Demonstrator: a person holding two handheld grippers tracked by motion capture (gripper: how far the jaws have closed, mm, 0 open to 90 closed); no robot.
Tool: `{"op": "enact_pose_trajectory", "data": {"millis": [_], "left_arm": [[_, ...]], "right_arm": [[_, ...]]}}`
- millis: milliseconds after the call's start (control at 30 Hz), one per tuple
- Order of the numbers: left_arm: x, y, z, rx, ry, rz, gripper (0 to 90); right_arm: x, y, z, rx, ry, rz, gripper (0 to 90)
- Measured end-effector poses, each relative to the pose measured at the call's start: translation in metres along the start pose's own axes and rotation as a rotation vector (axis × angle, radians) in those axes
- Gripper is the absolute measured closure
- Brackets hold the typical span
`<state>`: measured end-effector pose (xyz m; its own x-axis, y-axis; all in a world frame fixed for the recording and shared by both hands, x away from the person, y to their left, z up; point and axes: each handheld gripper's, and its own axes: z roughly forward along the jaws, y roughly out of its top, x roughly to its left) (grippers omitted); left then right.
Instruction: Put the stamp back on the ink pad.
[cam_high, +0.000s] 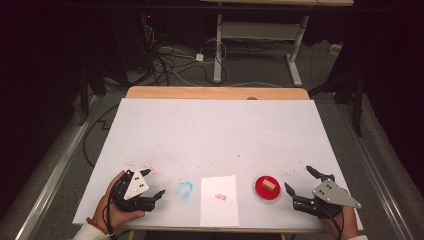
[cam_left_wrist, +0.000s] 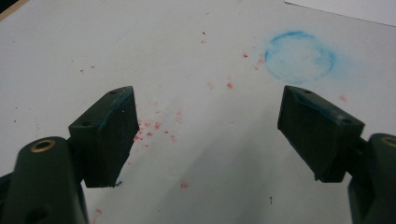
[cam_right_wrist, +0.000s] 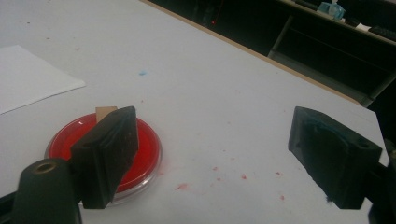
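A round red dish (cam_high: 267, 188) sits low and right of the middle in the high view, on the white surface (cam_high: 215, 135). Inside it lies one small tan block (cam_high: 268, 184), on the red. The right claw (cam_high: 300, 180) is just right of the dish, its jaws wide apart, holding nothing. In the right gripper view the dish (cam_right_wrist: 144, 149) is at lower left, partly behind one jaw. A sheet of paper (cam_high: 218, 200) lies left of the dish, then a blue smudge (cam_high: 184, 189). The left claw (cam_high: 153, 183), at lower left, is also apart and empty.
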<state>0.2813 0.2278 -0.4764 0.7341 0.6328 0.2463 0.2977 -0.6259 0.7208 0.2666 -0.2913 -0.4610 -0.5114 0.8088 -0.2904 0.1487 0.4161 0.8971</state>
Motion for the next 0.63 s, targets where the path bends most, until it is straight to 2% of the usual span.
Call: {"op": "enact_pose_trajectory", "data": {"millis": [633], "left_arm": [[-0.0003,0.0021,0.0015,-0.003,-0.003,0.002,19.7]], "right_arm": [[0.0009,0.0014,-0.0002,0.011,0.006,-0.024,17.4]]}}
